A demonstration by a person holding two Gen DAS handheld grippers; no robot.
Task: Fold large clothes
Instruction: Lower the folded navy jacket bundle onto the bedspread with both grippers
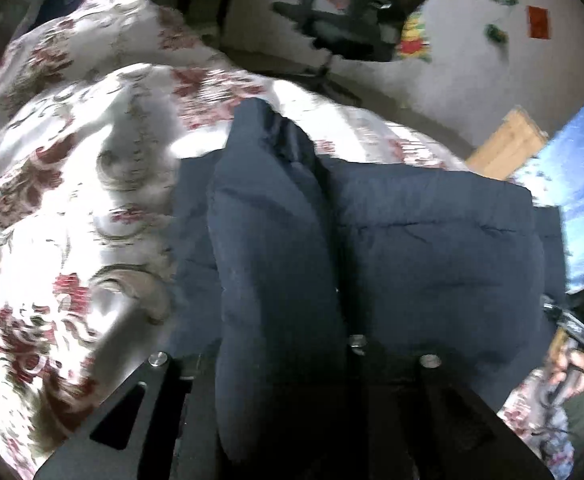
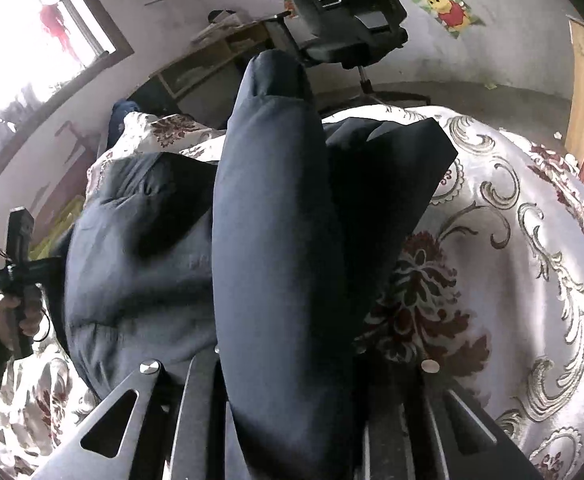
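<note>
Left gripper (image 1: 287, 360) pinches a puffy fold of the navy garment (image 1: 432, 240). Right gripper (image 2: 287, 360) likewise pinches a fold of the garment, lifted off the floral bedspread (image 2: 512, 240). Rest of the garment lies on the bedspread. Office chair (image 2: 344, 12) beyond.

A bed (image 2: 512, 240) under a glossy white floral cover carries a dark navy padded garment (image 2: 139, 264) spread across it; a rumpled fold of the cover (image 1: 71, 52) rises behind the garment
</note>
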